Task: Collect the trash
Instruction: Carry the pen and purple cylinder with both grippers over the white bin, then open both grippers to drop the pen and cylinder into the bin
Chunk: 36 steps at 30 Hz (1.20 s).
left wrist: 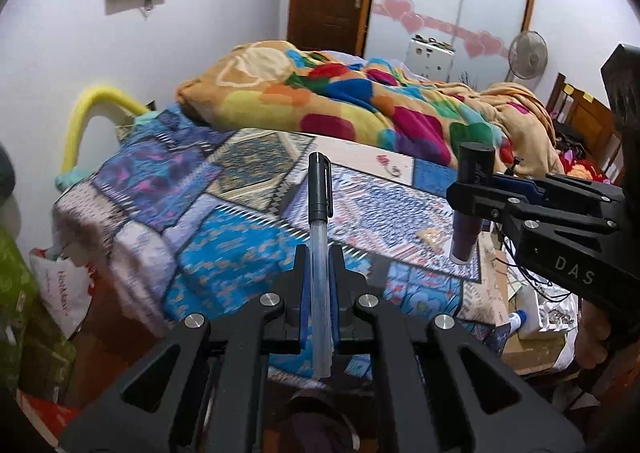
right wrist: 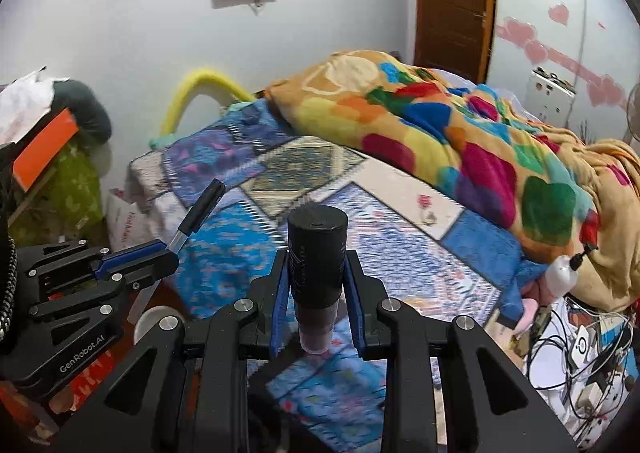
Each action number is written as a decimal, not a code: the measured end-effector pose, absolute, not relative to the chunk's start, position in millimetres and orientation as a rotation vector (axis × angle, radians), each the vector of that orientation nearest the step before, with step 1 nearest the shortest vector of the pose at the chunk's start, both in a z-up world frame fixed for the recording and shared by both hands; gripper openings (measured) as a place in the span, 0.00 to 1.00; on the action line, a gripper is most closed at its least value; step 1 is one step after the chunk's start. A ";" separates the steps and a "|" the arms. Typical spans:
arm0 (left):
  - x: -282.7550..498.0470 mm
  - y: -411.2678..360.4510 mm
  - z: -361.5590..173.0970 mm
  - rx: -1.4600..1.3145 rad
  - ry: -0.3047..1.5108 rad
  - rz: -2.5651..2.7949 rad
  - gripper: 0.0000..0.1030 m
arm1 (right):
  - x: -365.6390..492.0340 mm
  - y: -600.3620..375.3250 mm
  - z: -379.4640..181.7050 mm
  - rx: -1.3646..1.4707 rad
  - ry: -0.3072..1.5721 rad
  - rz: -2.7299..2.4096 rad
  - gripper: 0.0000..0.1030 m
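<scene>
Risks first. Left gripper (left wrist: 320,265) is clamped nearly shut on a thin clear-barrelled pen with a black cap (left wrist: 320,221). Most of the pen sticks out past the tips, cap end forward, with a short stub of barrel behind the pads. A smooth round barrel in a narrow pinch is, I judge, the likeliest thing to twist or slide out if I swing fast or clip something.

Right gripper (right wrist: 318,273) has its jaws narrowed around a dark cylindrical bottle with a black cap (right wrist: 318,253), held upright. The blue pads (right wrist: 280,293) sit on the lower cap and body, with the pale base hanging below. The bottle is top-heavy above the grip, so a quick tilt could rock it loose.

Both items are in the air over the blue patchwork bedspread (left wrist: 224,245), with nothing resting on the bed. The two grippers are close side by side, and each shows in the other's view, so a collision between the pen tip and the bottle is possible.

No bin is visible from either camera. Clutter at the lower right, a tangle of white cables and chargers (right wrist: 580,349), could snag me. The bedspread edges are blurred, so I can't tell exactly what lies on the floor.
</scene>
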<state>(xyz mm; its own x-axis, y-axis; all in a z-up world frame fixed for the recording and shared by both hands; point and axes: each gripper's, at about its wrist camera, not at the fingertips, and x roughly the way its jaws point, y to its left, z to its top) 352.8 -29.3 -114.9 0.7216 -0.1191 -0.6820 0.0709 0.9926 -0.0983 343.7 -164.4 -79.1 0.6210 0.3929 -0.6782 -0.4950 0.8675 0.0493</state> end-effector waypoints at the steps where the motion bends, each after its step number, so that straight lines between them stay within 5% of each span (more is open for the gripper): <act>1: 346.8 -21.7 -114.5 -0.077 0.756 -0.095 0.07 | 338.8 -157.5 -78.6 -0.151 0.740 0.524 0.23; 18: 260.9 113.1 -168.4 -0.130 0.823 0.130 0.07 | 279.0 -20.8 -111.5 -0.232 0.801 0.754 0.23; 36: 221.2 227.3 -299.9 -0.357 1.054 0.284 0.07 | 258.4 115.8 -231.7 -0.363 1.088 0.918 0.23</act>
<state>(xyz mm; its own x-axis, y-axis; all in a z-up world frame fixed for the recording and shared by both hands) 221.2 227.3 -299.9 0.4666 0.0566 -0.8826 -0.3939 0.9068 -0.1500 258.4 115.8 -231.7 0.1564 0.4568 -0.8757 -0.7861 0.5944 0.1697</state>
